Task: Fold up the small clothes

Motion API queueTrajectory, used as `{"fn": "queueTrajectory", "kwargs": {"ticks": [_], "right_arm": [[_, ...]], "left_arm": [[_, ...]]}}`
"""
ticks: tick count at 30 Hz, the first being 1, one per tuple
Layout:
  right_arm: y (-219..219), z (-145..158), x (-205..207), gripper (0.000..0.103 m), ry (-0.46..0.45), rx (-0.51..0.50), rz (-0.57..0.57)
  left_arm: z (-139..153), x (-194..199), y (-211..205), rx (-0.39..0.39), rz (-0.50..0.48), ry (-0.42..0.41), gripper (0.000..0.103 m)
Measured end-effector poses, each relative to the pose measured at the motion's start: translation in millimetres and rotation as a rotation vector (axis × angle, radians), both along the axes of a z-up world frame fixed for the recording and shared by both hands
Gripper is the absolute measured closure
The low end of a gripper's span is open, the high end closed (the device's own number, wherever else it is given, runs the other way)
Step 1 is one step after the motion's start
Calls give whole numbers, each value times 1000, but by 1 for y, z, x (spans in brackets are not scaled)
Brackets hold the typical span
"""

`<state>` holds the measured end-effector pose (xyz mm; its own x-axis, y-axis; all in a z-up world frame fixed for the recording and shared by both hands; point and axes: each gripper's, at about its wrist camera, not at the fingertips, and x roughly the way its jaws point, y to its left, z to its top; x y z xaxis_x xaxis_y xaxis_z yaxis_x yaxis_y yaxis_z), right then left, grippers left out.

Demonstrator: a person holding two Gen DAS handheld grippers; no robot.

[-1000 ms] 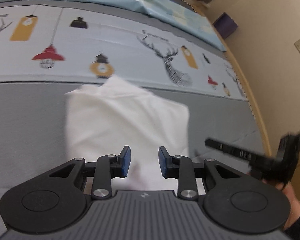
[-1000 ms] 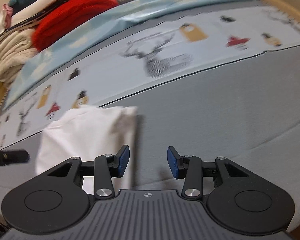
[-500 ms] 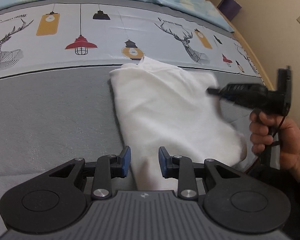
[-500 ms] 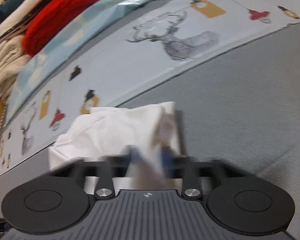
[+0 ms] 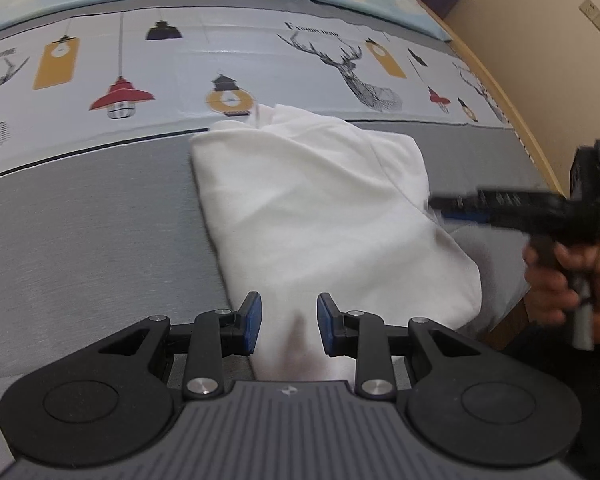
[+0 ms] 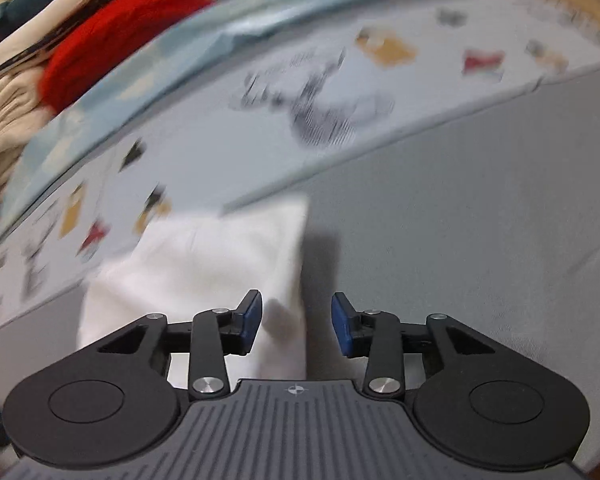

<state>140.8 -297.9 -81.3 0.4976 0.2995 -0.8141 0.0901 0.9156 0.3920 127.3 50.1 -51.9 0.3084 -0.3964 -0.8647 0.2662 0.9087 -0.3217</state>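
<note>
White soft folded garment (image 5: 320, 216) on grey bed (image 5: 84, 240), lamp-and-deer printed sheet (image 5: 228, 52) behind, red knit pile (image 6: 116, 44) beyond, left tongs (image 5: 286, 326) spread, right tongs (image 6: 296, 326) opening, pinching nothing.

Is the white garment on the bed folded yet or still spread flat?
Folded. The white garment lies as a compact, layered block on the grey bedcover, with a doubled edge along its left side; no sleeves spread out.
</note>
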Motion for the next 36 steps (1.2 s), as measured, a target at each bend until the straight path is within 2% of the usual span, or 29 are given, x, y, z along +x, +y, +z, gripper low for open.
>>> {"fn": "queueTrajectory", "kwargs": {"ticks": [3,7,8,10,11,12,16,19,21,23,24,25,27,28,30,32,33,36], "right_arm": [[-5,-6,-16,56,82,82,129],[-9,-14,-36,57,155,74,269],[-10,-15,-39,61,170,70,290],[-14,-16,-45,83,173,78,332],[-15,-13,-48,88,166,89,344],[-19,-10,-50,99,151,104,352],[-30,-3,-55,100,100,142,385],[-30,-12,-53,100,149,98,402],[-25,-23,-52,101,202,27,411],[-20,-30,-50,100,236,-10,416],[-19,-30,-49,98,241,-19,411],[-20,-30,-47,92,238,-30,398],[-23,-22,-44,77,205,-30,360],[-27,-16,-41,63,169,-17,333],[-35,-4,-35,47,92,6,245],[-43,0,-28,46,53,47,162],[-46,1,-24,46,45,76,118],[-38,-4,-12,46,34,104,71]], "left_arm": [[-3,2,-12,13,2,2,71],[-8,6,-25,15,12,14,71],[-10,6,-28,22,10,16,71],[-13,7,-34,28,2,23,71],[-14,7,-37,30,0,26,71],[-16,7,-39,36,-2,28,71],[-17,10,-42,33,2,19,71],[-25,13,-43,28,-2,47,71],[-42,13,-48,76,-35,102,71],[-63,10,-55,174,-85,168,71],[-70,7,-58,216,-116,181,71],[-72,6,-58,220,-132,172,71],[-67,7,-50,177,-116,170,70],[-63,8,-45,149,-98,165,70],[-53,11,-30,84,-54,130,63],[-46,16,-12,30,22,95,58],[-44,19,-4,12,63,76,53],[-44,28,16,-39,194,54,46]]}}
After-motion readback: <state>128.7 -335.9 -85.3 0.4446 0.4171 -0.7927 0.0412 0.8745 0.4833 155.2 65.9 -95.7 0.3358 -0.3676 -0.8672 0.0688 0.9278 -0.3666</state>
